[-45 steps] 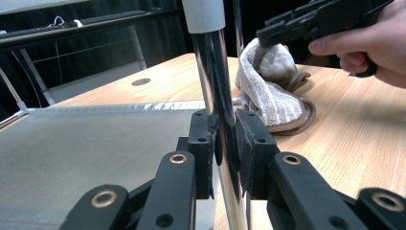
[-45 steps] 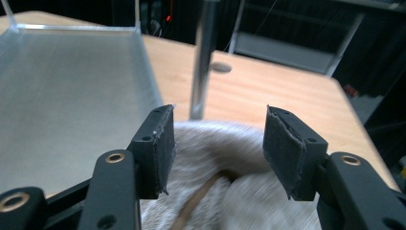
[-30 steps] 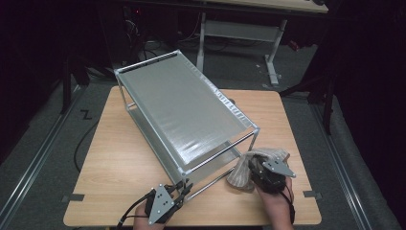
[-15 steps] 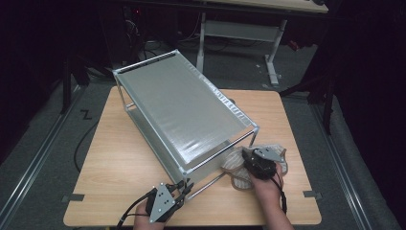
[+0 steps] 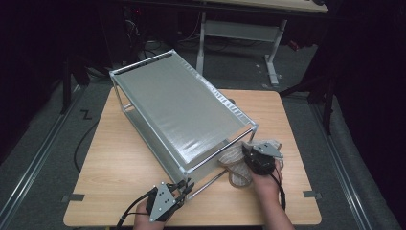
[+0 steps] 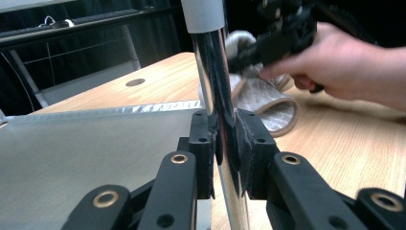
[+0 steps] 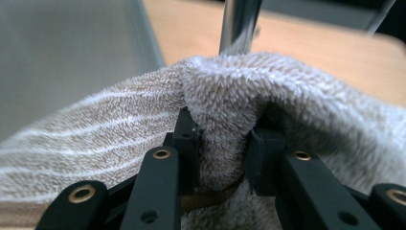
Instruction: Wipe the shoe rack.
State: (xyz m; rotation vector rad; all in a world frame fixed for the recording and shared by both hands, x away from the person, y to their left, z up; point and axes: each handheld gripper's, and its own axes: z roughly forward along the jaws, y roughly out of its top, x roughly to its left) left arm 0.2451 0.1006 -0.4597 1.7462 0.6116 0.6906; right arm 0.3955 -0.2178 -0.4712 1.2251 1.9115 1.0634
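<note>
A metal rack (image 5: pixel 182 110) with grey fabric shelves stands slantwise on the wooden table (image 5: pixel 119 163). My left gripper (image 5: pixel 187 186) is shut on the rack's chrome post at its near corner; in the left gripper view the post (image 6: pixel 215 72) runs up between the pads of that gripper (image 6: pixel 225 139). My right gripper (image 5: pixel 246 152) is shut on a fuzzy beige slipper (image 5: pixel 238 168) with pale stripes, beside the rack's near right leg. The right gripper view shows the slipper's pile (image 7: pixel 230 91) pinched in my right gripper (image 7: pixel 224 143), with a chrome leg (image 7: pixel 239 24) just behind.
The rack covers most of the table's middle and left. Bare wood lies along the front edge and at the far right (image 5: pixel 268 110). A desk frame (image 5: pixel 239 28) stands on the dark floor beyond the table. The lower shelf's fabric (image 6: pixel 86 153) spreads left of the held post.
My right gripper has carried the slipper up and to the left, closer to the rack's near right leg. The left gripper has stayed on the post.
</note>
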